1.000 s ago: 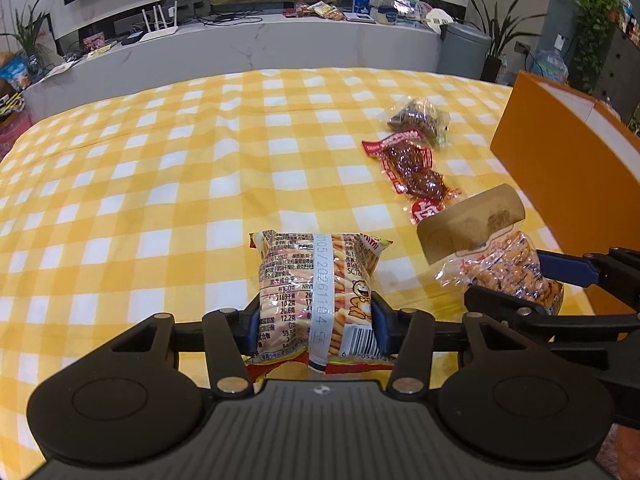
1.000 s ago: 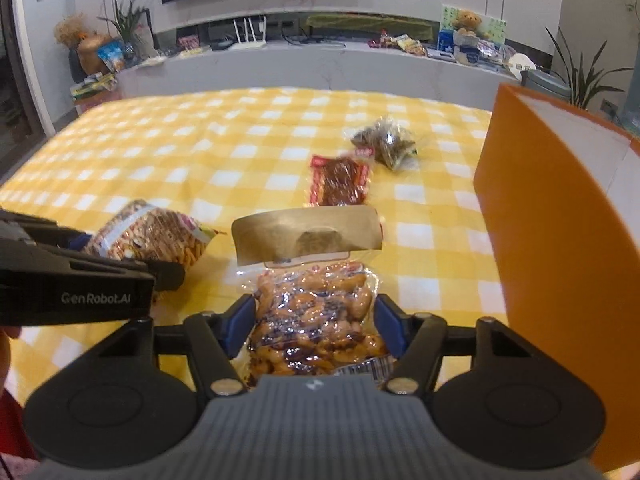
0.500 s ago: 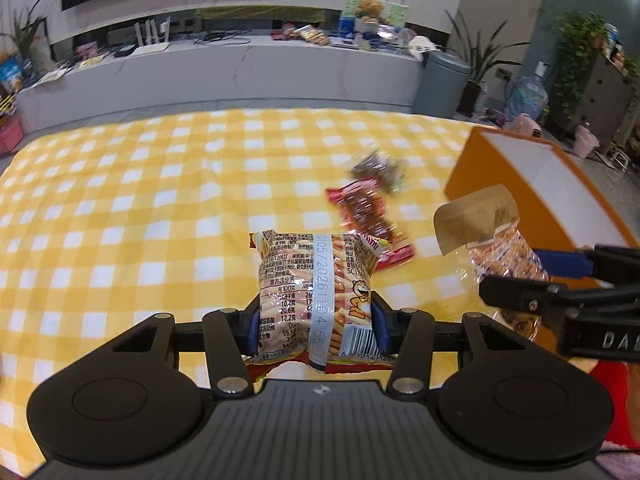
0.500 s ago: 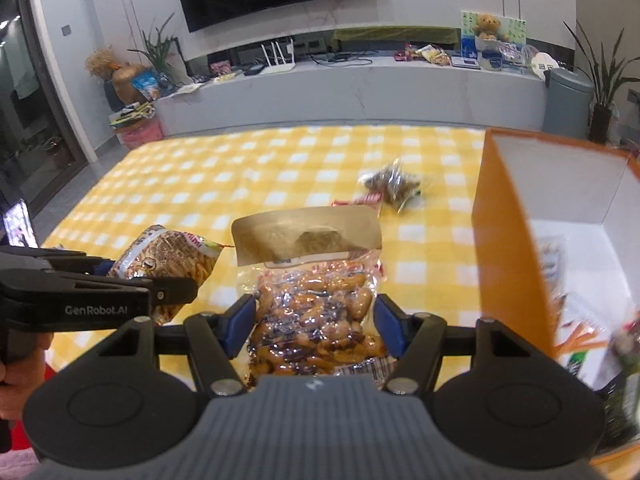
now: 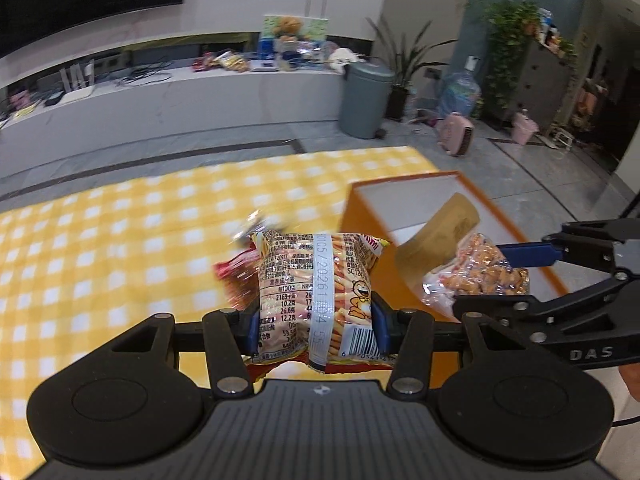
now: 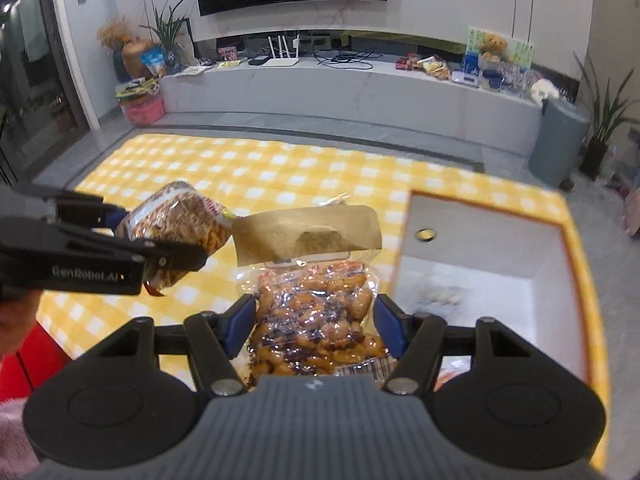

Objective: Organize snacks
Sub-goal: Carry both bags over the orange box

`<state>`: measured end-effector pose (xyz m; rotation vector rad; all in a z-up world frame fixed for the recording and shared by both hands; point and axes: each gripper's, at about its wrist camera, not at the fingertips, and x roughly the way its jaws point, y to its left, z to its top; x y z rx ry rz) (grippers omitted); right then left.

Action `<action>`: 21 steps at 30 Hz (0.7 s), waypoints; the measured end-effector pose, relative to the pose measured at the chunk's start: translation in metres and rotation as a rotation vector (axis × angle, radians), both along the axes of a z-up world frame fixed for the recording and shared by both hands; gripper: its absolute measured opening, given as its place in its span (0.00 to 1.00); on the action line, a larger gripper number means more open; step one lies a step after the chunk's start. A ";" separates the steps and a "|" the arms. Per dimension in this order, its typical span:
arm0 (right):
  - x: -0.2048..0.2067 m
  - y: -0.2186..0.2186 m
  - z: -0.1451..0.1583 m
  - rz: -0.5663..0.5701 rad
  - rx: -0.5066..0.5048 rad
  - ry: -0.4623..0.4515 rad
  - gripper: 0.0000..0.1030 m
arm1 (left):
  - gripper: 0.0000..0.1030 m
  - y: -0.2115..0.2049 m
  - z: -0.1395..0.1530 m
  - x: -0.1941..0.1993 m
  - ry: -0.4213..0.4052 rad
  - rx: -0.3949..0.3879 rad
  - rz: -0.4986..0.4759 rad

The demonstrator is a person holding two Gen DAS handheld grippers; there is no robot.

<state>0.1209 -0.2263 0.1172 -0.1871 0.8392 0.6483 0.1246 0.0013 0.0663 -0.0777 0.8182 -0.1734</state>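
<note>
My left gripper [image 5: 314, 330] is shut on a bag of stick snacks [image 5: 316, 280], held high above the yellow checked tablecloth [image 5: 120, 240]. My right gripper [image 6: 314, 330] is shut on a clear bag of glazed nuts with a brown header card [image 6: 316, 320]. Both bags hang in the air just left of the open orange box [image 6: 576, 320], whose white inside holds a few packets [image 6: 436, 296]. The nut bag shows at the right in the left wrist view [image 5: 476, 276]. The stick snack bag shows at the left in the right wrist view [image 6: 180, 220].
A red snack packet [image 5: 236, 268] and a clear wrapped packet [image 5: 256, 224] lie on the cloth behind the held bag. A grey bin [image 5: 366, 100] and a long white counter [image 5: 160, 108] stand beyond the table. The table's far edge is close.
Both grippers have lifted their bags up off the cloth and swung right toward the orange box. The box's open inside has come into view.
</note>
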 end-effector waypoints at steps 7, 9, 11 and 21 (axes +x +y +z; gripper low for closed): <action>0.029 -0.046 0.010 -0.049 -0.083 -0.029 0.61 | 0.55 -0.054 0.013 0.038 -0.010 -0.015 -0.098; 0.040 -0.059 0.008 -0.066 -0.105 -0.025 0.61 | 0.55 -0.070 0.014 0.047 -0.011 -0.010 -0.127; 0.049 -0.071 0.004 -0.085 -0.119 -0.015 0.61 | 0.55 -0.089 0.011 0.057 -0.014 0.025 -0.153; 0.087 -0.107 -0.029 -0.074 -0.247 -0.009 0.61 | 0.55 -0.154 -0.030 0.109 0.069 0.141 -0.313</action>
